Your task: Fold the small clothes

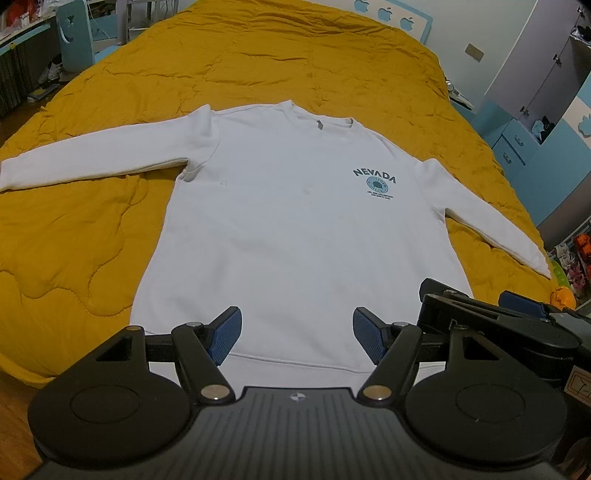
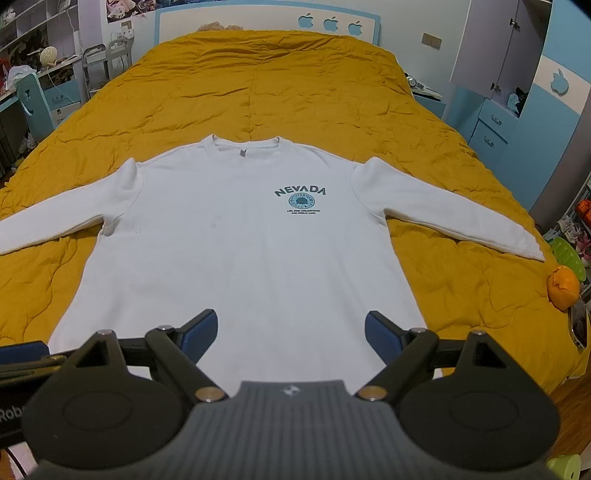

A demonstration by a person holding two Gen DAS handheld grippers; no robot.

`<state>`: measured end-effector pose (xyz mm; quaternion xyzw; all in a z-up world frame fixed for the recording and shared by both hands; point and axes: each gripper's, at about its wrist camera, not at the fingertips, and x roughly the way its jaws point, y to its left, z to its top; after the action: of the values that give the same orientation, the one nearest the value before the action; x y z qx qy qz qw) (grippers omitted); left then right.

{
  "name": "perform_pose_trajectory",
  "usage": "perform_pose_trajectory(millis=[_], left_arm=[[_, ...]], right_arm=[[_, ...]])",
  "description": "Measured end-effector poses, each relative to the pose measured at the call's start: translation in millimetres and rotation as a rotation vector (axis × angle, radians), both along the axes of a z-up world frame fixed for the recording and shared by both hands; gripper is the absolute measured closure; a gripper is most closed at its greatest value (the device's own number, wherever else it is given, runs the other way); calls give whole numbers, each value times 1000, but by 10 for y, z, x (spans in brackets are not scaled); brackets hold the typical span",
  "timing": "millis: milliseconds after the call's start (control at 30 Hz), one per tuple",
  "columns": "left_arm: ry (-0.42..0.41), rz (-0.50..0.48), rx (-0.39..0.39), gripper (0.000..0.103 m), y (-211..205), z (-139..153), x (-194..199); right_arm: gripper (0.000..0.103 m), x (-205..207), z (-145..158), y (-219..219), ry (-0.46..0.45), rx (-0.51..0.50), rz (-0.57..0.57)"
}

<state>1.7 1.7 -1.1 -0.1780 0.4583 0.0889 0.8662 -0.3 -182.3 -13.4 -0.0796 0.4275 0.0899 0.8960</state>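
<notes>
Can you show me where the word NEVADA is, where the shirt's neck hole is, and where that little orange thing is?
NEVADA print (image 2: 301, 192), right wrist view, middle of the word.
neck hole (image 2: 245, 144), right wrist view, collar band.
orange thing (image 2: 563, 290), right wrist view, its middle.

Dim, even indoor light; sharp centre, strong fisheye bending at edges.

A bed (image 2: 295, 85) under a mustard quilt filled the room; a white headboard (image 2: 266, 16) bore blue apples, blue-and-white cabinets (image 2: 495, 122) stood rightward, cluttered shelves (image 2: 33, 55) leftward.
</notes>
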Motion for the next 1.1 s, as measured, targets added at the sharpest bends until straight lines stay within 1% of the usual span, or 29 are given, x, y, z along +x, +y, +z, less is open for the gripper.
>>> perform_pose_trajectory(millis=[1100], left_arm=[[17, 5, -25, 22, -15, -30, 0]], right_arm=[[20, 42, -91, -4, 15, 2, -1]])
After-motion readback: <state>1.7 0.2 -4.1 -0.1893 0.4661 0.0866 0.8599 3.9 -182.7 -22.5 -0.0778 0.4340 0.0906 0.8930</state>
